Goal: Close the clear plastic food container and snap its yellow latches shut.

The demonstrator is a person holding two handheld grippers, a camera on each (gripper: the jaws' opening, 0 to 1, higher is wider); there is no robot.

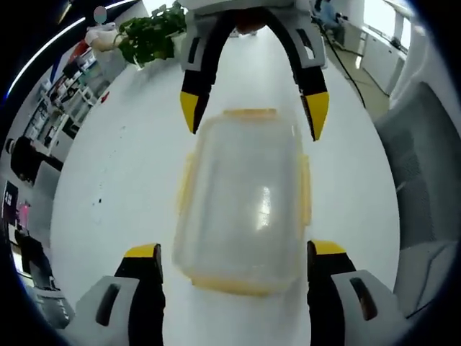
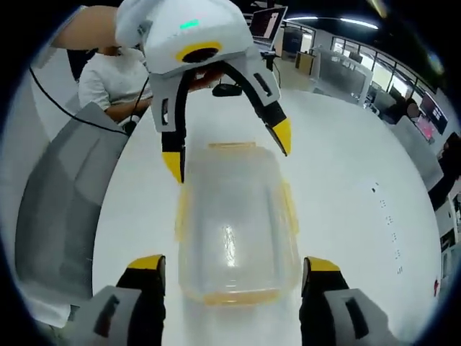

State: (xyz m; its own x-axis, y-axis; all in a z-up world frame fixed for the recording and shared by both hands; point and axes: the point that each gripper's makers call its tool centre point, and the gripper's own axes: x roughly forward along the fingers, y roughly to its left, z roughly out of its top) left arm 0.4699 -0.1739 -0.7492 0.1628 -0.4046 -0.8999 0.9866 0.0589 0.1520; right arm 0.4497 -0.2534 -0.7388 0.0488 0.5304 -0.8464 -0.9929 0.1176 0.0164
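Landmark: clear food container point(image 1: 245, 209), lid on, flat on the white table point(image 1: 122, 187).

Left gripper view, left to right:
- potted plant point(image 1: 151, 32) far off the container's far-left corner, on the table
- left gripper point(image 1: 234, 256) at the container's near end, jaws wide apart, yellow tips point(image 1: 142, 251) outside both near corners, holding nothing
- yellow latches point(image 1: 306, 191) run along the container's long sides and both ends; whether they are snapped down I can't tell
- right gripper point(image 1: 253, 115) at the container's far end, jaws spread wide, tips either side of the far latch, nothing gripped; contact unclear
- grey chair point(image 1: 425, 187) well right of the container

Right gripper view: same container point(image 2: 234, 223) between both grippers, a seated person point(image 2: 115, 76) behind its far-left corner, desks and a monitor point(image 2: 268, 21) far beyond it.
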